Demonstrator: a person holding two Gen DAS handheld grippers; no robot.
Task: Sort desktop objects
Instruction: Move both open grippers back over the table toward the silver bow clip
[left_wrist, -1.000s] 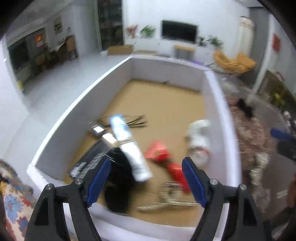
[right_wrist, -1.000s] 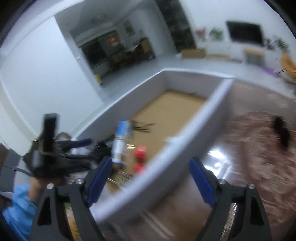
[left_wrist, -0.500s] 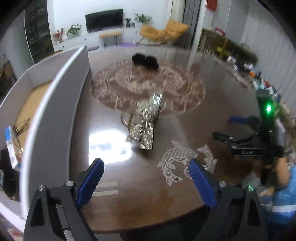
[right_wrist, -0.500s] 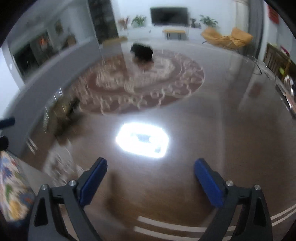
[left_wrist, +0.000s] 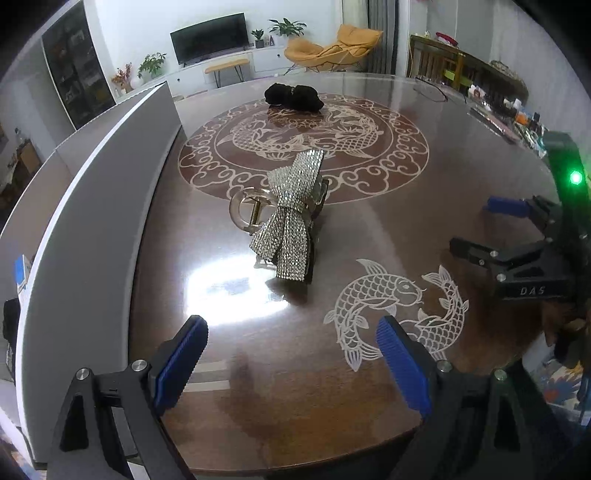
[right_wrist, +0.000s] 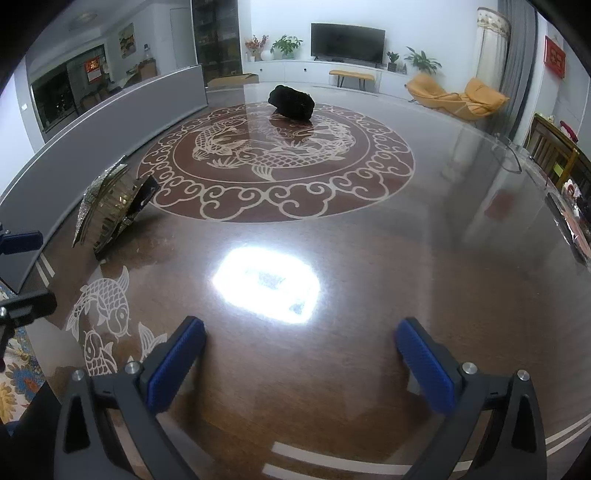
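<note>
I see both my left tongs (left_wrist: 291, 354) and right tongs (right_wrist: 301, 356) spread wide, holding nothing, above the glossy desk (right_wrist: 369, 258); the rhinestone bow clip (left_wrist: 290, 218) lies just beside the white box (left_wrist: 92, 206).

Silver rhinestone-covered bow hair clip with a clear plastic claw and brass spring (left_wrist: 291, 214) (right_wrist: 107, 206): lies on the glossy brown worktop (left_wrist: 424, 229) (right_wrist: 406, 258) at the edge of the round fish-pattern inlay, near the grey-walled sorting box (left_wrist: 96, 206) (right_wrist: 103, 136) but apart from it. Bow tails drape toward the near edge; claw ring sticks out toward the box side.

Black bundled fabric item (left_wrist: 293, 98) (right_wrist: 291, 101): sits on the far side of the inlay, well apart from the clip. Crumpled; exact type unclear.

Box: upright, white-edged wall; blue-and-white item (left_wrist: 22, 271) visible inside, mostly hidden.
</note>
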